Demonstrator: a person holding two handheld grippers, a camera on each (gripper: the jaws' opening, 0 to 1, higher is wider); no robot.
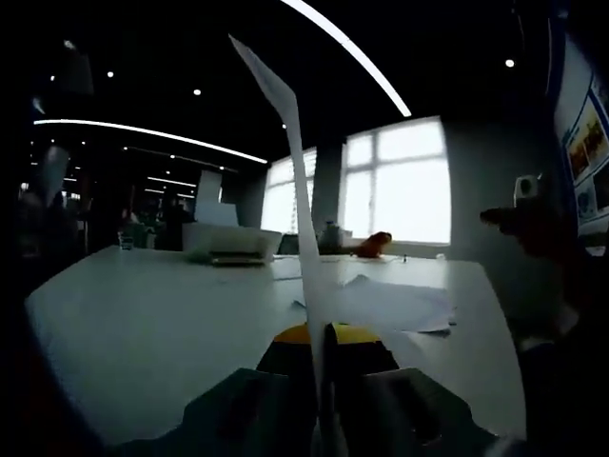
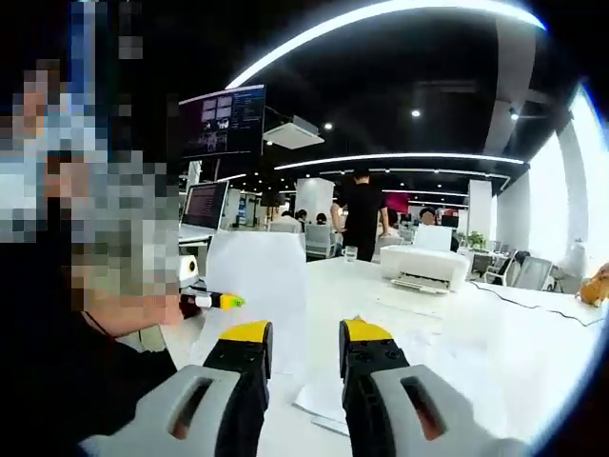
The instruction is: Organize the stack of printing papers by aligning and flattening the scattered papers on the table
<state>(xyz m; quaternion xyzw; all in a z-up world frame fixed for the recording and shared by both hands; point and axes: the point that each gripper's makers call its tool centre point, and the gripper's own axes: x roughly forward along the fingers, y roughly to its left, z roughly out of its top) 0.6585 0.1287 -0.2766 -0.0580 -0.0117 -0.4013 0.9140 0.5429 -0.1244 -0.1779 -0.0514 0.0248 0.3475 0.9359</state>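
Clamping a sheet of paper (image 1: 303,238) edge-on between the yellow-tipped jaws of the left gripper (image 1: 319,335), the sheet rising upright and slightly curved above the white table (image 1: 143,314). Hovering over that same table with the right gripper (image 2: 306,341), jaws parted and gripping nothing, a gap showing between the two yellow tips. Lying flat on the table just beyond the left gripper, a loose pile of papers (image 1: 390,303), edges not lined up. Standing on the table ahead of the right gripper, another white sheet (image 2: 259,286), more papers (image 2: 324,405) spread beneath the jaws. Sitting farther back on the table, a white printer (image 2: 424,265). Standing past the table's far end, a person in black (image 2: 362,214).
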